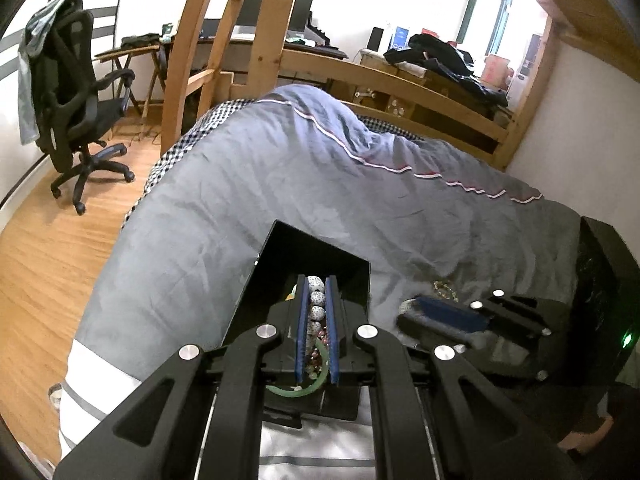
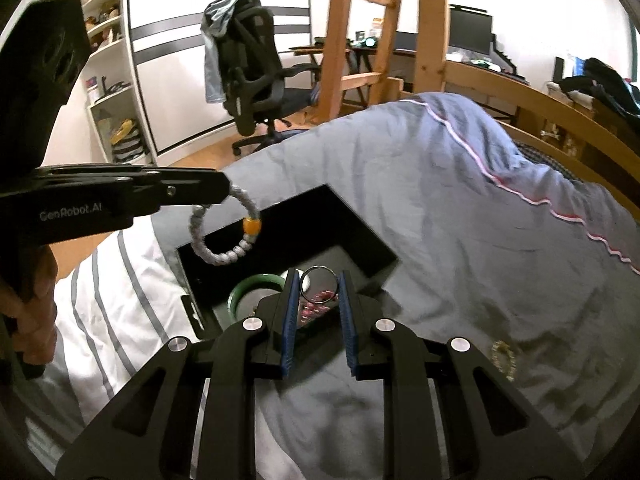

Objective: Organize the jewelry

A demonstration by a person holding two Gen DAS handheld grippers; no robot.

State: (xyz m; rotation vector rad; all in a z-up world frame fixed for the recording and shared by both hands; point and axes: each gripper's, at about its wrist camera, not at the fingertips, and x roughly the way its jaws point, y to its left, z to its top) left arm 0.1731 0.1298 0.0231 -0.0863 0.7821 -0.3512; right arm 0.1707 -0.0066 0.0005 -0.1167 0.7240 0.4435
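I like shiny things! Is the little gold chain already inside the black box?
No, the small gold chain lies on the grey-blue quilt, to the right of the open black box, apart from it.

"GenRobot.AI" stands in white on the left gripper [image 2: 224, 188] body

Bedroom beyond the bed

Black office chair [image 2: 256, 68] on wood floor [image 1: 52, 264]; wooden ladder [image 2: 360, 40]; grey duvet [image 1: 304, 184] across the bed.

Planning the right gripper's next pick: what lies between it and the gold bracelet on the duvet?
Right wrist view: nothing but bare grey duvet between the right gripper and the gold bracelet, lying to its right, outside the black box.
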